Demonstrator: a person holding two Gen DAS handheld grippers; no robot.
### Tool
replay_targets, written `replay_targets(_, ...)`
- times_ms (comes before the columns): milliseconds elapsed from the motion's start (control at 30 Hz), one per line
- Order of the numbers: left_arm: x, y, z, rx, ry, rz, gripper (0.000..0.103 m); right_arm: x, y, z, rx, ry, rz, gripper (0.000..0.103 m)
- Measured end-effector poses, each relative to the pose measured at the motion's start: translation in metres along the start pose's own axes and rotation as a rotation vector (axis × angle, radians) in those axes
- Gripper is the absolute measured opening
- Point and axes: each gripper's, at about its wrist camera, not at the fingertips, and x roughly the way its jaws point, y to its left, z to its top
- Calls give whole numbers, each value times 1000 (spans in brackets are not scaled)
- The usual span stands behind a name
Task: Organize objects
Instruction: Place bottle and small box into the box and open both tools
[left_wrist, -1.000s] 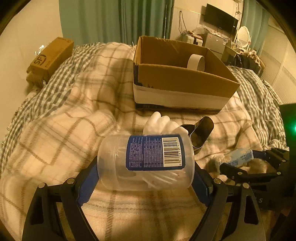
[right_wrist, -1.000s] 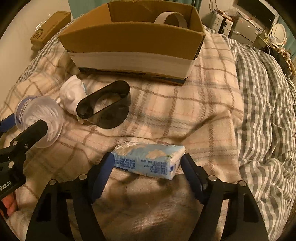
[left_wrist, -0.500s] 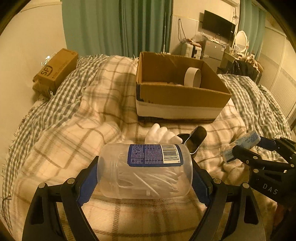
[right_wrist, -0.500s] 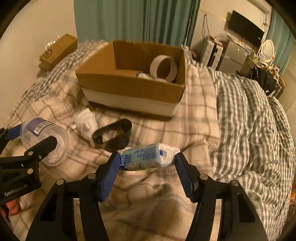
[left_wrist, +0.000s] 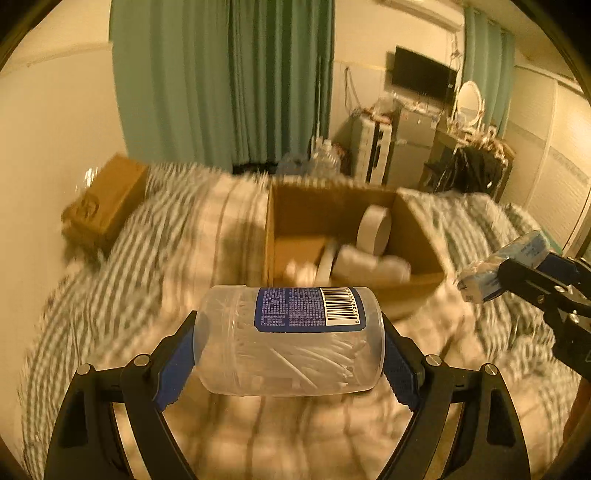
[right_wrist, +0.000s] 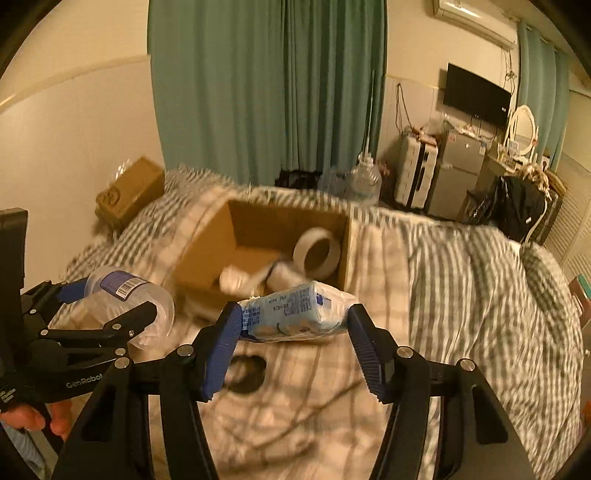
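Observation:
My left gripper (left_wrist: 288, 343) is shut on a clear plastic jar of cotton swabs (left_wrist: 288, 339) with a blue barcode label, held sideways in the air above the bed. My right gripper (right_wrist: 295, 325) is shut on a blue-and-white tissue pack (right_wrist: 295, 312), also lifted. Both are short of an open cardboard box (left_wrist: 421, 291) that holds a white tape roll (left_wrist: 373, 229) and white items. In the right wrist view the jar (right_wrist: 125, 299) is at the left, the box (right_wrist: 207, 254) just beyond. The tissue pack shows at the right of the left wrist view (left_wrist: 502, 266).
The box stands on a plaid blanket (right_wrist: 461, 288) on a bed. A black oval ring (right_wrist: 247, 373) lies on the blanket under my right gripper. A closed brown carton (left_wrist: 103, 199) sits at the far left by the wall. Furniture and a suitcase (right_wrist: 417, 173) stand beyond the bed.
Both grippers have risen off the blanket with the jar and the tissue pack and moved toward the box. The box's inside now shows from above.

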Motion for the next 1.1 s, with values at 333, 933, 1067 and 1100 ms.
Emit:
replay_targets(333,28,-6,78,12,-90,-22,90,21,-9,83,-18,-96,-22,59)
replay_targets(933,133,-20,79,68,-60,-33,90,151,-44,72,96,22,27,59)
replay_targets(1067,139,-29,78,86,-47,-40,90,152,-55,71,129,9,42,61)
replay_targets(1100,141,-30,78,90,-36,-46,91,151,-57,72,133,7,50,67)
